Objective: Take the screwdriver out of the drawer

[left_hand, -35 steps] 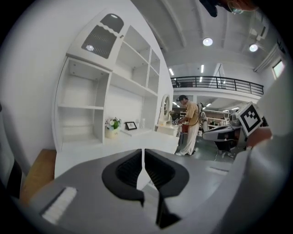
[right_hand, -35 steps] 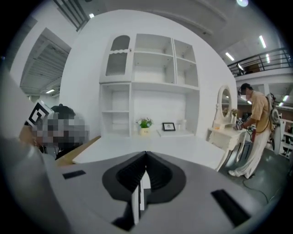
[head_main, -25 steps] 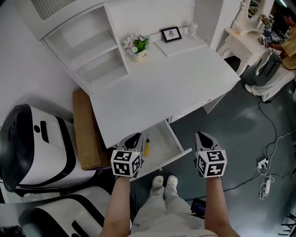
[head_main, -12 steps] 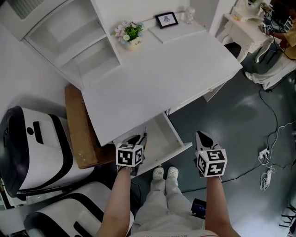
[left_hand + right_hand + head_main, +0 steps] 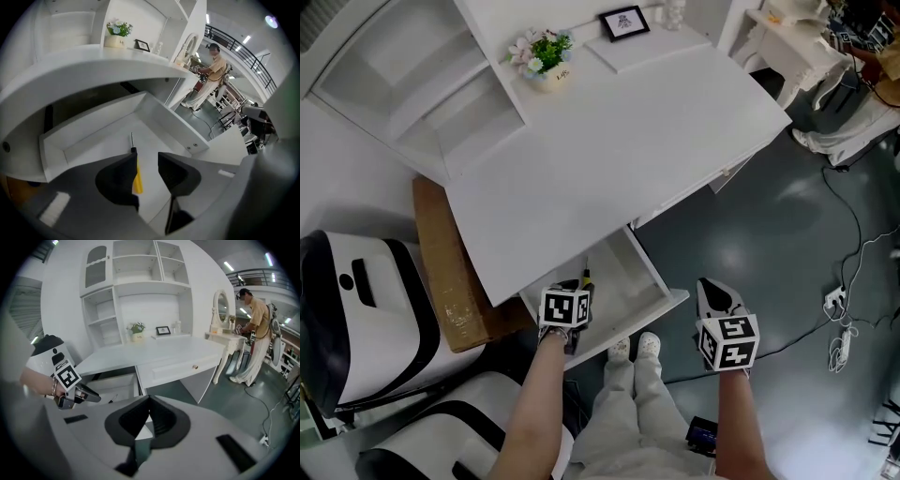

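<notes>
The white desk [image 5: 609, 131] filled the far part of the scene. Its drawer [image 5: 623, 281] stood pulled out toward the person, so its inside lay open from above. That likely explained why both tools were held low at its near end.

The left gripper [image 5: 147, 159] hung over the near left part of the drawer, tipped steeply down into it. Its jaws had just been opening and stood released, wide apart, with nothing pinched. This looked like a setting meant to straddle the tool's handle before closing.

The right gripper [image 5: 149, 401] was held to the right of the drawer, over the grey floor [image 5: 787, 244]. Its jaws were clenched together on nothing. It seemed parked clear of the work, since lifting one small tool needs only one hand.

The screwdriver [image 5: 137, 178] lay flat on the drawer floor toward the left side. Its thin metal shaft pointed to the far end and its yellow handle lay nearer. The handle showed inside the gap, just beside the inner edge of the left jaw and partly hidden behind it. No pad appeared to press on it yet.
</notes>
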{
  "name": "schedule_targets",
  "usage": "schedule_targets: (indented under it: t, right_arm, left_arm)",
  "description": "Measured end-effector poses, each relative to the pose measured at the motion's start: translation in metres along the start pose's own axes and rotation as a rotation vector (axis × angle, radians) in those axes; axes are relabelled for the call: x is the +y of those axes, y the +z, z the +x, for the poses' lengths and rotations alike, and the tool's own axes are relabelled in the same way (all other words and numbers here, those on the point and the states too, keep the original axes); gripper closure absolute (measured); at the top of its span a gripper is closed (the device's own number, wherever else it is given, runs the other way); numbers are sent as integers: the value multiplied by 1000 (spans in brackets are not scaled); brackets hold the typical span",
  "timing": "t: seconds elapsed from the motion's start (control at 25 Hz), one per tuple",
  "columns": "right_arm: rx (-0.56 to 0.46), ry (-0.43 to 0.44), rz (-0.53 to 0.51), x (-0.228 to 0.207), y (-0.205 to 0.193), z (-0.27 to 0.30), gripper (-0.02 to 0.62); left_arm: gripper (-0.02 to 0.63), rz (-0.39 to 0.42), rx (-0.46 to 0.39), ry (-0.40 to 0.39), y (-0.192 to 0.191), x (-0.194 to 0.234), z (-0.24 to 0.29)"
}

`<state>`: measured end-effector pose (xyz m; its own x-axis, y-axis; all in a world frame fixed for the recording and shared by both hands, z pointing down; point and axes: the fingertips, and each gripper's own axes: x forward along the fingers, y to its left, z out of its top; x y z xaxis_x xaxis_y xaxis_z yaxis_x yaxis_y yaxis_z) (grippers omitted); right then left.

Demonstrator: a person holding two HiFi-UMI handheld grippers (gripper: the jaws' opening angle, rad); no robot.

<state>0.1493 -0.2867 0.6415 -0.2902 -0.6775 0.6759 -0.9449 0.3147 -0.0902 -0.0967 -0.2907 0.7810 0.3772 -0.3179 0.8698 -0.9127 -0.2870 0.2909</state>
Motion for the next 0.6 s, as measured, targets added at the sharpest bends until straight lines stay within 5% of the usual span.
schedule_targets:
  t: [0.6]
  right_arm:
    - [80, -6, 1, -4, -38, 7, 589]
  left_arm:
    - [462, 60, 165, 116, -45, 23, 76]
